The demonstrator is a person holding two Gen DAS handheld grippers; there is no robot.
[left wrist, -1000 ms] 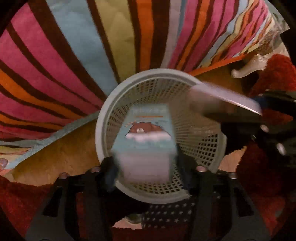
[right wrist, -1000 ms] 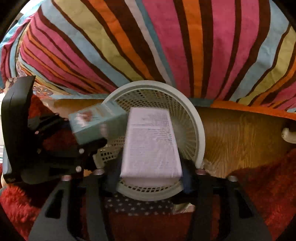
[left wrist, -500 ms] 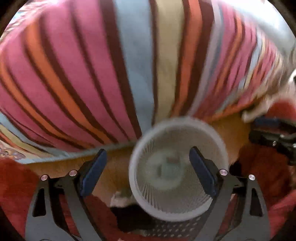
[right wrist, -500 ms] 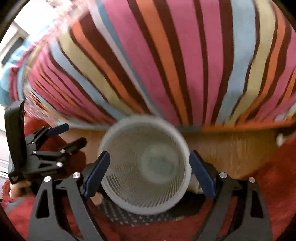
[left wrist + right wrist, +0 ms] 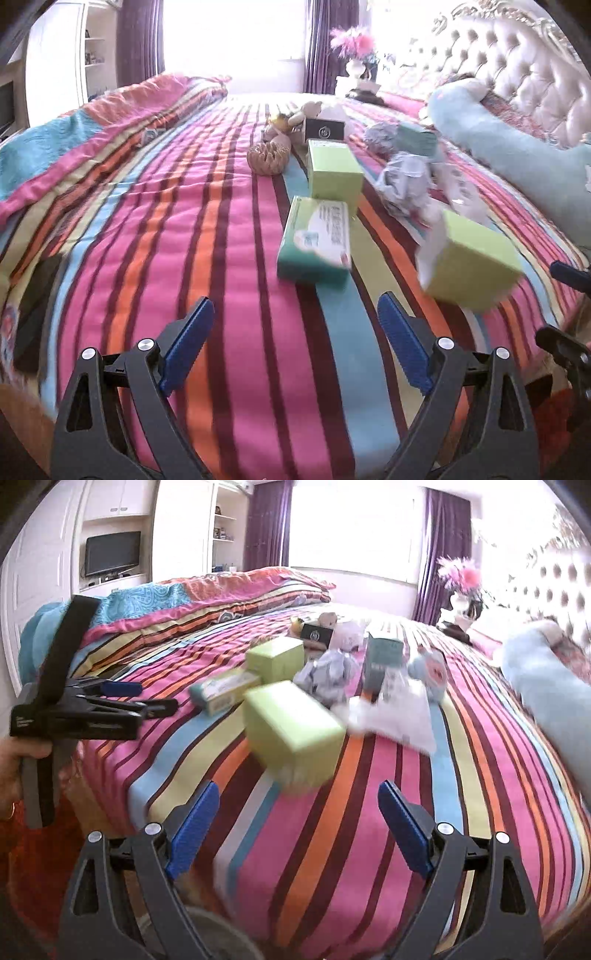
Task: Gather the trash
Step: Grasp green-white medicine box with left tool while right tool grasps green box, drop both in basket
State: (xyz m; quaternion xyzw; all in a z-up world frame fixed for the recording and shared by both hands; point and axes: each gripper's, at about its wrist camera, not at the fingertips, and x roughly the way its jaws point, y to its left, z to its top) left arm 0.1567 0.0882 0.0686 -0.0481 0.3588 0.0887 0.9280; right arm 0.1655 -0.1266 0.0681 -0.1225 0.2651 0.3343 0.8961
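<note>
Right view alone showed the left tongs [image 5: 155, 698] from the side, gripped by a hand [image 5: 14, 775] at the left edge, plus a TV [image 5: 112, 554] in white shelving and a basket rim [image 5: 221, 934] at the bottom. Left view alone showed a woven brown thing [image 5: 269, 158] and a dark flat thing [image 5: 35, 314] on the bed's near left edge. Both pairs of tongs stood apart, nothing between the blue pads; right tongs [image 5: 299, 830]. Trash lay on the striped bedspread [image 5: 147, 221]: three lime boxes [image 5: 334, 168] [image 5: 469, 262] [image 5: 275, 657], one teal carton [image 5: 316, 240], two crumpled paper wads [image 5: 406, 181], a teal box [image 5: 382, 657], a black box [image 5: 325, 129]. Purple curtains [image 5: 266, 524], bright window, tufted headboard [image 5: 517, 66], pink flowers [image 5: 352, 40]
</note>
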